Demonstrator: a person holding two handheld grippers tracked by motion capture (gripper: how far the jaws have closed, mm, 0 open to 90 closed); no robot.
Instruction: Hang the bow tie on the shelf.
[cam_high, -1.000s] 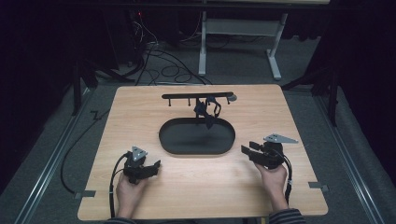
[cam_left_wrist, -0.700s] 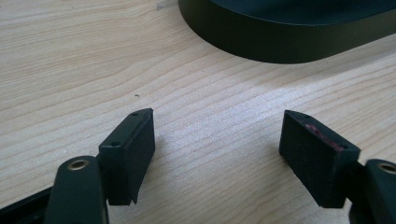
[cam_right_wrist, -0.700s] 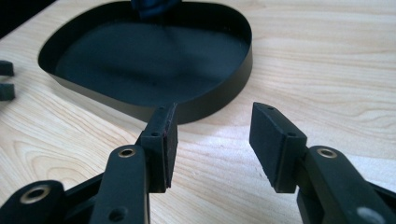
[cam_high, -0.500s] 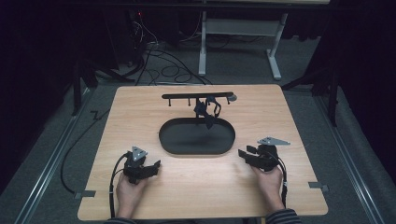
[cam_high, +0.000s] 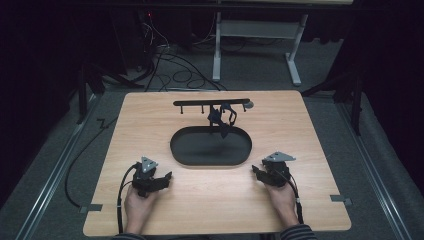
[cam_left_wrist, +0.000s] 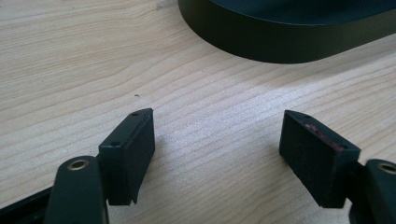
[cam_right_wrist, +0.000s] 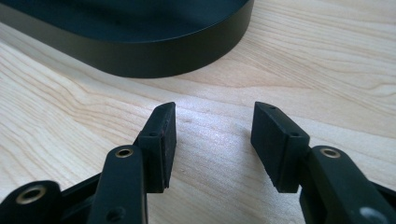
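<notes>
Both grippers, left (cam_high: 161, 179) and right (cam_high: 259, 171), rest empty-fingered beside the black tray (cam_high: 210, 161).

A: What does each claw look like?
B: The left claw (cam_high: 165, 177) and the right claw (cam_high: 256, 171) are black, each topped with a grey three-cornered plate and trailing a black cable.
A: And up close?
B: Blocky black pads (cam_left_wrist: 133, 154) on arms with brass-ringed holes; one left pad edge shows reddish marks.
A: Clothing?
B: Striped sleeves (cam_high: 298, 233).

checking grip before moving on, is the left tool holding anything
No, the left tool stands open with only bare table between its jaws.
</notes>
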